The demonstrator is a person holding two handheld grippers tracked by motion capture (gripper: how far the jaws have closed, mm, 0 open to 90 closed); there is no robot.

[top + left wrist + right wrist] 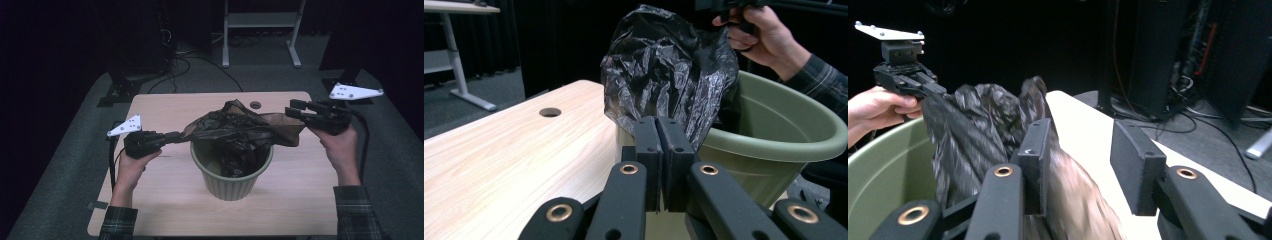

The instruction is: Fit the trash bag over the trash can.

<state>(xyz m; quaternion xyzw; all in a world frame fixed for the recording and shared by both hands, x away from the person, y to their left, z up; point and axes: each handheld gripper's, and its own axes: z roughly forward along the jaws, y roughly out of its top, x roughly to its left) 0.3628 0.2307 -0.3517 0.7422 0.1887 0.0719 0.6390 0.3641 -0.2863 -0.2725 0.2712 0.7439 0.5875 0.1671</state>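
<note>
blocked: bin (231, 184) mouth, by bag (235, 131) | free: tabletop (165, 105) around

Beyond the left gripper (172, 136), grey carpet (260, 75) meets black curtains. A white frame (260, 30) stands farther back. Cables (185, 62) trail nearby.

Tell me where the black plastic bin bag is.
In the high view, the black plastic bin bag is mid-table, draped over the green ribbed bin, its left edge pinched by the left gripper.

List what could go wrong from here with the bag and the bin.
1. The right hand-held gripper stands open, so only the left hand-held gripper pinches the black bag; that side may slump.
2. Pulling on the bag could tip the green bin.
3. The thin plastic might tear at the pinch.
</note>
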